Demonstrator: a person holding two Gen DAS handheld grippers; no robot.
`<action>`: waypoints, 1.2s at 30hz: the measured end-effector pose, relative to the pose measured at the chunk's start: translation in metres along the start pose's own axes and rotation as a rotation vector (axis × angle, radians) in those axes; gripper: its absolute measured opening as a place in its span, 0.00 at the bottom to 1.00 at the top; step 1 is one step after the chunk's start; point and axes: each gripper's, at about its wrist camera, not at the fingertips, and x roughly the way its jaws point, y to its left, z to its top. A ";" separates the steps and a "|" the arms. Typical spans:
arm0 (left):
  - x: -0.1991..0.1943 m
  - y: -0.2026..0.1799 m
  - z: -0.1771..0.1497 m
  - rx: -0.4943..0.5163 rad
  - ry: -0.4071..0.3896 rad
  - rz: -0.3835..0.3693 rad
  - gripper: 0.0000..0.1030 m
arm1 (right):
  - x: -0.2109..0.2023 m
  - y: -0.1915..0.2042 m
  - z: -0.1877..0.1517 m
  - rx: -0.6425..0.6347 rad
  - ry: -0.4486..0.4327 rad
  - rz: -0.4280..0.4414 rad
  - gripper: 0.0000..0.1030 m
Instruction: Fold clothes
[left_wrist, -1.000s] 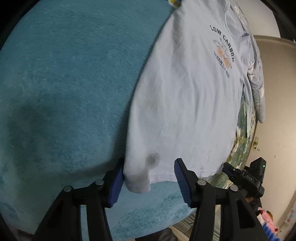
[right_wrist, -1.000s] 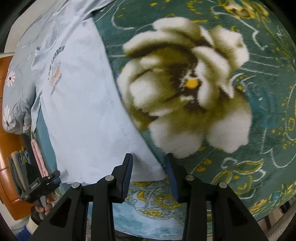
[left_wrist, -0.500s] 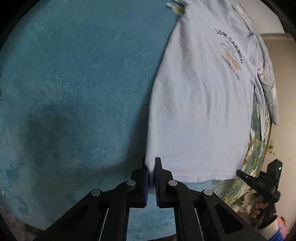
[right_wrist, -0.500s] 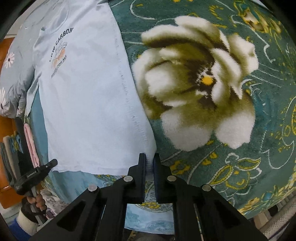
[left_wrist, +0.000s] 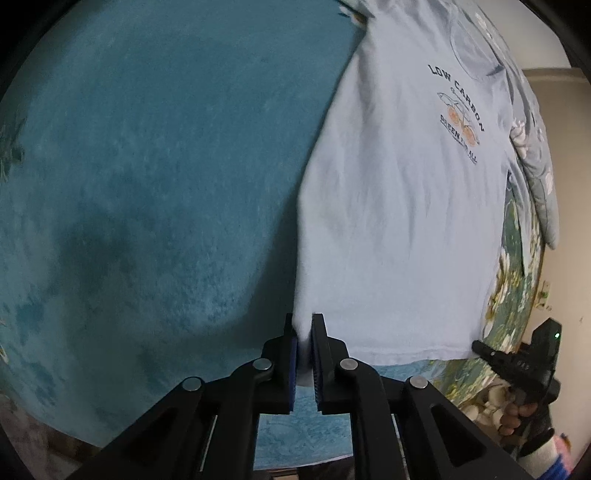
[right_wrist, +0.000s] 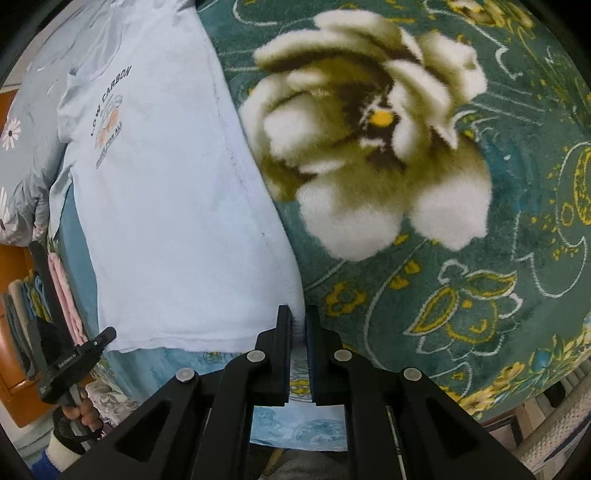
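the pale blue t-shirt (left_wrist: 399, 221) lies spread print-up on the teal floral blanket (right_wrist: 480, 258), sides tucked in, with the left gripper (left_wrist: 303, 332) and the right gripper (right_wrist: 298, 325) each clamped on a bottom hem corner. it looks like the hem is about to go up toward the collar, so to my eye both corners should rise level and travel together, keeping the hem taut so no crease drags in

T-shirt (left_wrist: 399, 206) flat on blanket (left_wrist: 147, 184); pillow (left_wrist: 535, 155) beyond collar; claws at hem corners, left (left_wrist: 303, 343), right (right_wrist: 297, 334).
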 end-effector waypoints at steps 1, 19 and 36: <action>-0.002 -0.001 0.000 -0.003 -0.005 0.006 0.20 | -0.003 -0.002 0.002 0.007 -0.007 0.006 0.08; -0.125 -0.104 0.040 -0.057 -0.410 0.067 0.77 | -0.172 -0.176 0.124 0.601 -0.598 0.294 0.49; -0.208 -0.223 0.071 -0.034 -0.675 -0.055 0.80 | -0.160 -0.257 0.224 0.920 -0.631 0.421 0.43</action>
